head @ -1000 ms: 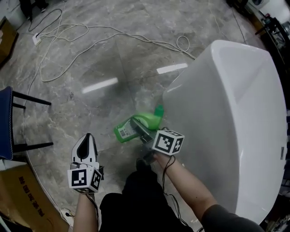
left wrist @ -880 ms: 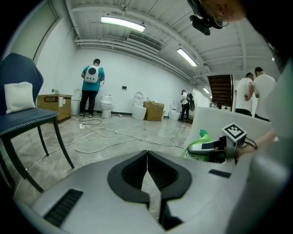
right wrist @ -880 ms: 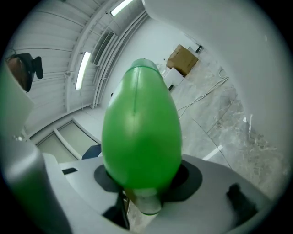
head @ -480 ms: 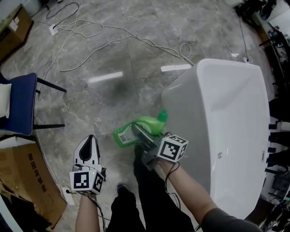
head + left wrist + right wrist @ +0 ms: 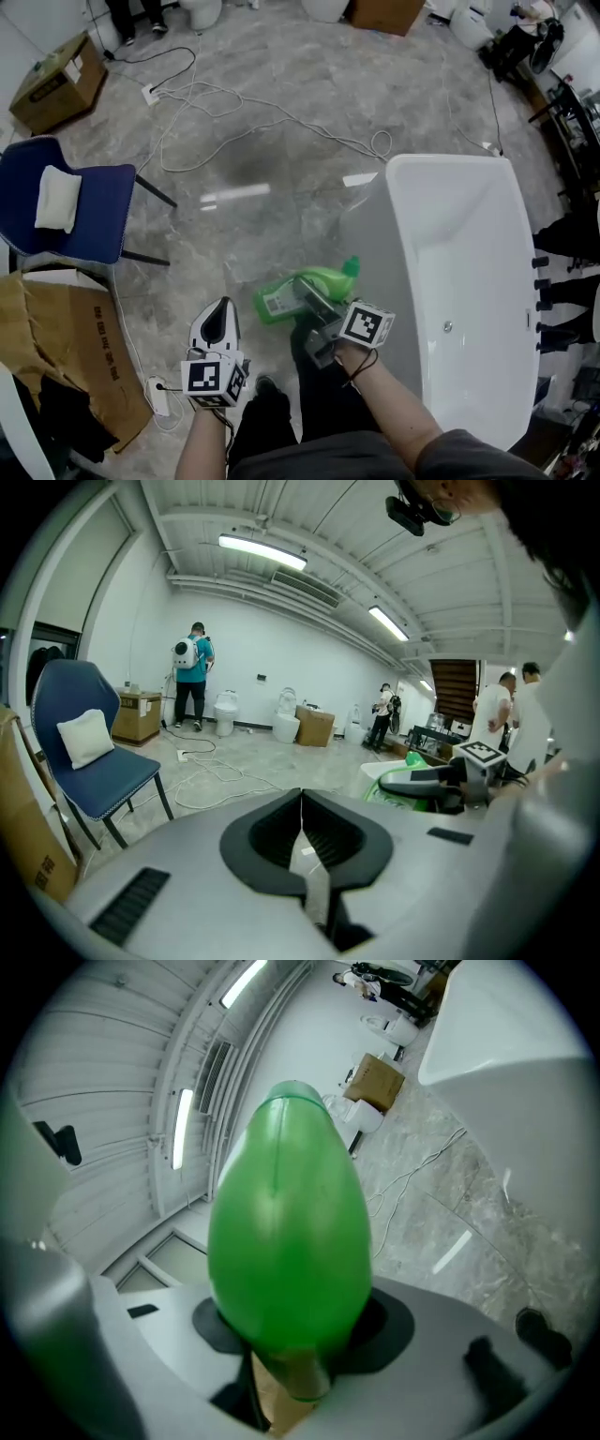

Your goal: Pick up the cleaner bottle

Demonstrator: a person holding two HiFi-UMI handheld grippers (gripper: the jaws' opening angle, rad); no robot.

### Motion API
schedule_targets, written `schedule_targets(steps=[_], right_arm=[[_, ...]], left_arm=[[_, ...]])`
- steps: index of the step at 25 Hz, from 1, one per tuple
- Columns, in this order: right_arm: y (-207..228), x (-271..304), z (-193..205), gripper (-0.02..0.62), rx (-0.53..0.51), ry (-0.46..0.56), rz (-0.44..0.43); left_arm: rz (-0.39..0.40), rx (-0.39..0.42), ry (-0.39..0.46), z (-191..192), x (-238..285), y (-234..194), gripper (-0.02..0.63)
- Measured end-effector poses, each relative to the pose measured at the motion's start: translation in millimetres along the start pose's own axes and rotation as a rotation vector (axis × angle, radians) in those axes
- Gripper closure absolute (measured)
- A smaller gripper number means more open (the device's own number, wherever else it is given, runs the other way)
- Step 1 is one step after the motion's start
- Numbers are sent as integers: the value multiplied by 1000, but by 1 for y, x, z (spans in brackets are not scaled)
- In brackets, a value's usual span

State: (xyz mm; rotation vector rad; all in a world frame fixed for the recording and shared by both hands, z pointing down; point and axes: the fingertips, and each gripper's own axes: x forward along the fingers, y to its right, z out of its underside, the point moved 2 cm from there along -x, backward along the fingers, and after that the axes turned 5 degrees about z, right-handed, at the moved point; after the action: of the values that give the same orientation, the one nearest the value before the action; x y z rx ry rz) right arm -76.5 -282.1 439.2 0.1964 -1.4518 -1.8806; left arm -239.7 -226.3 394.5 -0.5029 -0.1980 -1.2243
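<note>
The green cleaner bottle point(image 5: 333, 277) hangs at the centre of the head view, clamped by its body between the right gripper's point(image 5: 306, 292) fingers, cap aimed upper right at the white bathtub point(image 5: 375, 225). Lower left, the left gripper point(image 5: 217, 323) has its fingers pressed together – empty.

The right gripper point(image 5: 305, 291) covers the middle of the green cleaner bottle point(image 5: 330, 278) in the head view, and the print on the bottle's label is too small to read. In the right gripper view the bottle's body hides most of both jaw pads. The flattened cardboard point(image 5: 56, 347) runs off the left edge. A bystander's dark legs point(image 5: 562, 234) beside the white bathtub point(image 5: 469, 234) are cut by the right edge.
</note>
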Motion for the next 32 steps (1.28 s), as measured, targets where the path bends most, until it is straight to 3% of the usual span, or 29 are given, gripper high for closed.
schedule_targets(steps=[8,14,20,23,32], right_arm=[[-96,-74,29,402,91,130,-58],[-135,-133,47,402,38,208,-86],[-138,-184,77,402,76,281,-42],[-142,-216,88,402,78,280,-27],[-153,-274,114,402,71,270,-71]], left_arm=[[108,16,30,-26,-104,30,591],[172,52,78,-36,-144,44,591],[198,36,77,-27,-168,56,591],[228,80,63,-32,-187,80,591],[211,126,89,-28,-231,130,591]])
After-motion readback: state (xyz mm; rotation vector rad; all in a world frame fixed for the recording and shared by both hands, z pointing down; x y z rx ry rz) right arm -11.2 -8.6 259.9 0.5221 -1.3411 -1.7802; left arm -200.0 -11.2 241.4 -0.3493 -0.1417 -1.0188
